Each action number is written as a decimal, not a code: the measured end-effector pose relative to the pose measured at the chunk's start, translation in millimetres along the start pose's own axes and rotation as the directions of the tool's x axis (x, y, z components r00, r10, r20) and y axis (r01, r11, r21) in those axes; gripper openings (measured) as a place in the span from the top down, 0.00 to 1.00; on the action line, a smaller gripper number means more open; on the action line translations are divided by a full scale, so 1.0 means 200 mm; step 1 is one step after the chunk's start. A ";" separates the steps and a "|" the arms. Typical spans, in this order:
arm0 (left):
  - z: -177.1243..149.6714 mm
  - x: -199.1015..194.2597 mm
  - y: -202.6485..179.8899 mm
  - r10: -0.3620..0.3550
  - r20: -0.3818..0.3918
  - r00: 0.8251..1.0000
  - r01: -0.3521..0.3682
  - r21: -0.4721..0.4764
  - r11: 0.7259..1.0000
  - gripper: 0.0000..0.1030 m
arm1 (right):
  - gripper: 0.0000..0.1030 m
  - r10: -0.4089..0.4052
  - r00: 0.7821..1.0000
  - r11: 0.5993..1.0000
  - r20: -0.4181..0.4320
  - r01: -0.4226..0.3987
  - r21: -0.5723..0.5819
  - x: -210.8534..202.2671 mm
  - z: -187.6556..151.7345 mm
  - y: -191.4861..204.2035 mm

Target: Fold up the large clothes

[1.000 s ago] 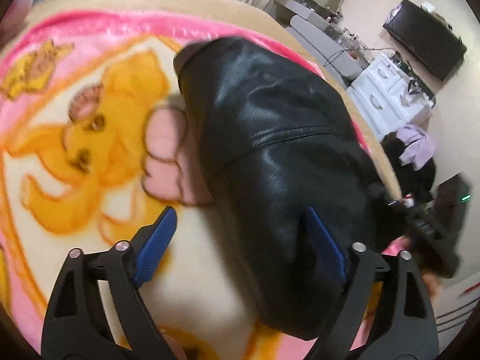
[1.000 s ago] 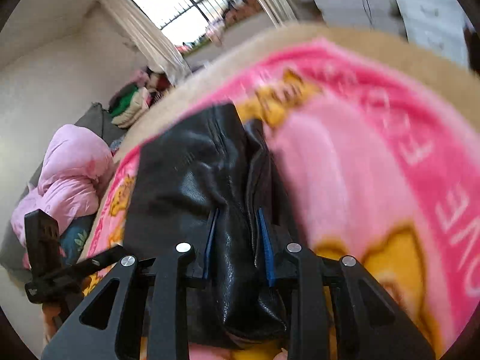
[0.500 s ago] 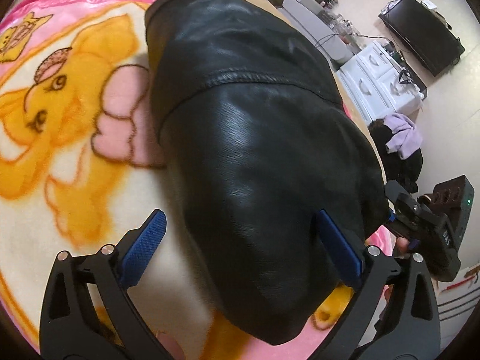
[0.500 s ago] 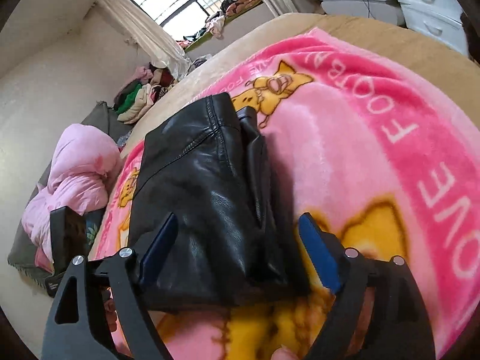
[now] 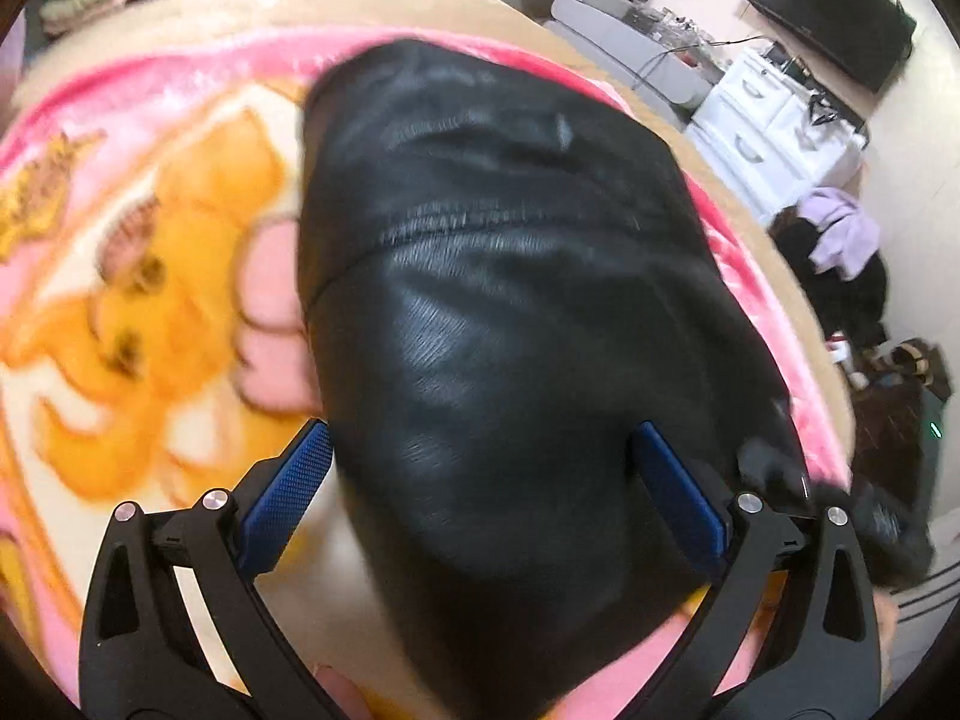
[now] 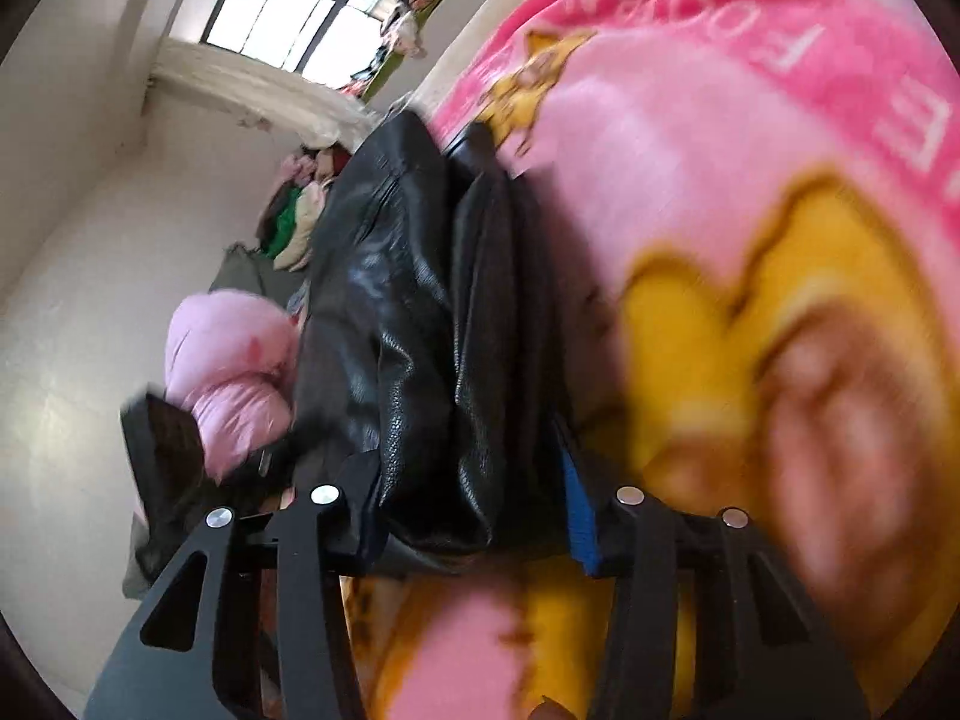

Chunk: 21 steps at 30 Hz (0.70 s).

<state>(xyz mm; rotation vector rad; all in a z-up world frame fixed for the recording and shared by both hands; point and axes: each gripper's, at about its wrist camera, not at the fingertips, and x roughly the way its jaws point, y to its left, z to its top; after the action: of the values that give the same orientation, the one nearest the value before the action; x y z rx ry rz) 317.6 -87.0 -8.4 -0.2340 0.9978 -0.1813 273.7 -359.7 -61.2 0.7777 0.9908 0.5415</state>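
A folded black leather jacket (image 5: 510,312) lies on a pink blanket (image 5: 150,276) with yellow cartoon figures. My left gripper (image 5: 480,510) is open, its blue pads (image 5: 282,504) on either side of the jacket's near end. In the right wrist view the jacket (image 6: 420,330) shows as stacked folds. My right gripper (image 6: 474,516) has its jaws around the bundle's near end, pressing on its sides. The right blue pad (image 6: 579,516) shows; the left pad is hidden behind leather.
A white drawer unit (image 5: 774,120) and a dark TV (image 5: 834,6) stand past the bed's right edge, with dark and purple clothes (image 5: 840,240) on the floor. A pink duvet (image 6: 228,372), a clothes pile (image 6: 294,222) and a window (image 6: 312,0) show beyond the jacket.
My right gripper, shut on the jacket a second ago, opened wide, then narrowed onto the bundle's end and rolled. My left gripper stayed open around the jacket, shifting slightly.
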 end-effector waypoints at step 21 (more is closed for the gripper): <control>-0.04 0.04 0.03 0.029 -0.015 0.999 -0.029 0.035 0.999 0.08 | 0.22 -0.284 0.918 0.880 0.276 0.364 -0.305 0.03 0.42 0.41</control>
<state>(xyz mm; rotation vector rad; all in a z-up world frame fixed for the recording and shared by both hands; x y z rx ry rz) 315.8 -84.2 -19.5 -0.1861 1.0125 -0.1745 346.0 -331.2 27.3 0.3291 0.7646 0.3136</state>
